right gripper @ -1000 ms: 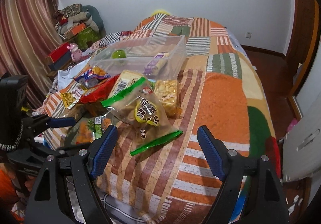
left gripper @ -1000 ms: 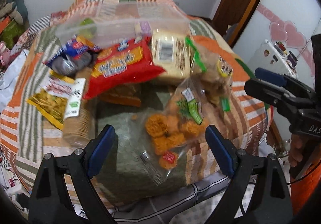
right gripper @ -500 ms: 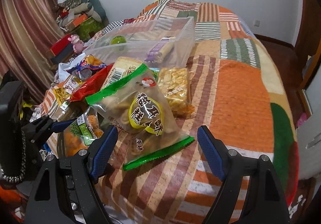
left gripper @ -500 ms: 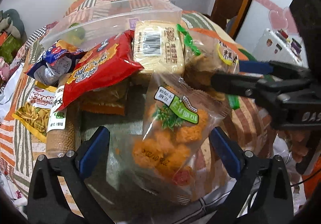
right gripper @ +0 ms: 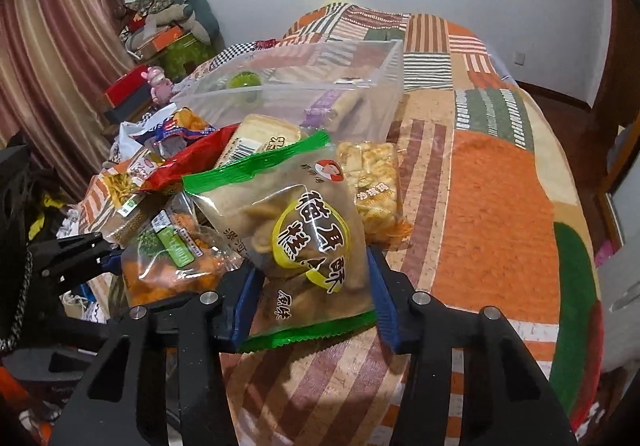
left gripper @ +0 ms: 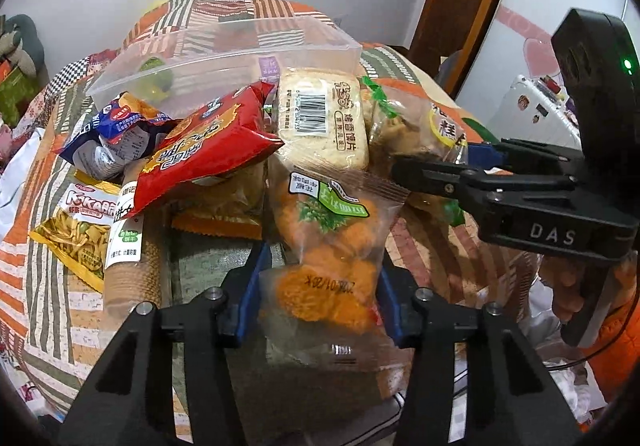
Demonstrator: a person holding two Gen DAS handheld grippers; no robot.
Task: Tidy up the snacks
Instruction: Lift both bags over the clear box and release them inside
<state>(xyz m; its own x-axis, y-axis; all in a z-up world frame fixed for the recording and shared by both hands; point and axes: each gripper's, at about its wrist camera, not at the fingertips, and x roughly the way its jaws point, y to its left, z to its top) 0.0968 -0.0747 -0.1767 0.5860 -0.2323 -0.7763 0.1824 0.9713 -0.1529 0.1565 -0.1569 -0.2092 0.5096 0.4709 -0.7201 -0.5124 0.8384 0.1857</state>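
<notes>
Both claws narrowed: left claw closing onto orange snack bag, right claw onto green-edged bag.

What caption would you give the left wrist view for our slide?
Left tool closing around a clear bag of orange fried snacks, before a snack pile and clear plastic bin on a patchwork bedspread.

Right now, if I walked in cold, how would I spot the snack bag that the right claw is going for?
Find the patchwork bed and the clear tub on it; a heap of snacks lies in front of the tub. The bag sits at the heap's near edge, between the pads of the closing right claw. Unlike its neighbours, it has green sealed ends and a big yellow oval label.
</notes>
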